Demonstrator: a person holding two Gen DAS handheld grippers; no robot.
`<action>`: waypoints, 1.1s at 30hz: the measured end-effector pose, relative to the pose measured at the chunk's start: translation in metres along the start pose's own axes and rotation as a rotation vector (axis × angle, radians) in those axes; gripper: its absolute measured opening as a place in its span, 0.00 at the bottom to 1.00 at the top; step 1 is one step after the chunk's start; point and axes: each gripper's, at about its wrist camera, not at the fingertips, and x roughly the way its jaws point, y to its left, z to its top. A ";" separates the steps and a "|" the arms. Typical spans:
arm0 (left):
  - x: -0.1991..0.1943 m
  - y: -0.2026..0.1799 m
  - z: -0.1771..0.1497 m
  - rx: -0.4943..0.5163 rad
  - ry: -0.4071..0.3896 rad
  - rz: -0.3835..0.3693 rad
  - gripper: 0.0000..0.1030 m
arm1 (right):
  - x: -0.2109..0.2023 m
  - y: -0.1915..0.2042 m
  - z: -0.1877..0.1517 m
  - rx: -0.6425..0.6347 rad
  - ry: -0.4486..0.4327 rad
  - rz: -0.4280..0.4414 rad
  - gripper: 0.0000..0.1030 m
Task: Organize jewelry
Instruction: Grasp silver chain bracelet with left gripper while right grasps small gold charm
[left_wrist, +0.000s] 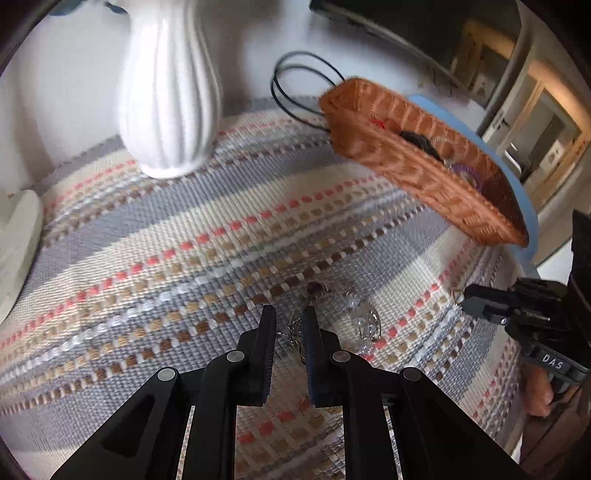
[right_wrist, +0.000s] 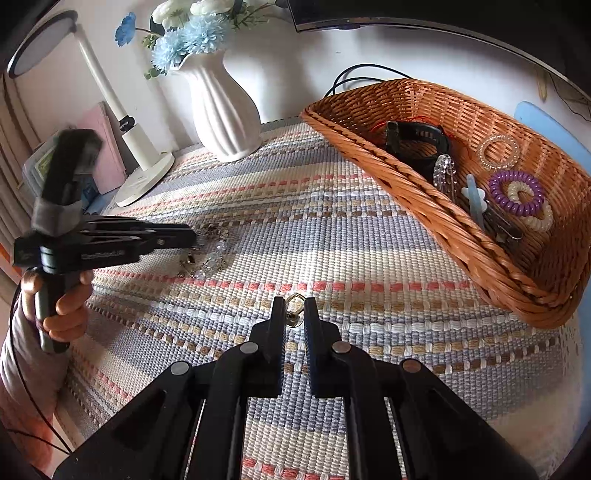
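Jewelry on a striped mat: right hand-held gripper (right_wrist: 294, 314) pinches a small gold-looped earring (right_wrist: 294, 304), wicker basket (right_wrist: 436, 218) ahead to its right. Left hand-held gripper (left_wrist: 289, 325) pinches a clear bead bracelet (left_wrist: 360, 321), farther from the basket.

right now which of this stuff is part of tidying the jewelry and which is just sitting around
Part of the job:
- clear bead bracelet on the mat
- small gold earring in the right gripper
- left gripper
- wicker basket

Just lying about:
- white vase
- desk lamp
- woven mat
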 end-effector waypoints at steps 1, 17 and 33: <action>0.000 0.001 0.001 0.007 0.001 -0.008 0.14 | 0.000 0.000 0.000 0.002 -0.002 0.004 0.11; -0.042 -0.014 -0.006 -0.067 -0.120 -0.187 0.01 | -0.003 -0.006 0.002 0.042 -0.010 0.043 0.11; 0.010 -0.015 0.015 0.078 -0.020 -0.003 0.35 | -0.002 -0.003 0.002 0.039 -0.001 0.062 0.11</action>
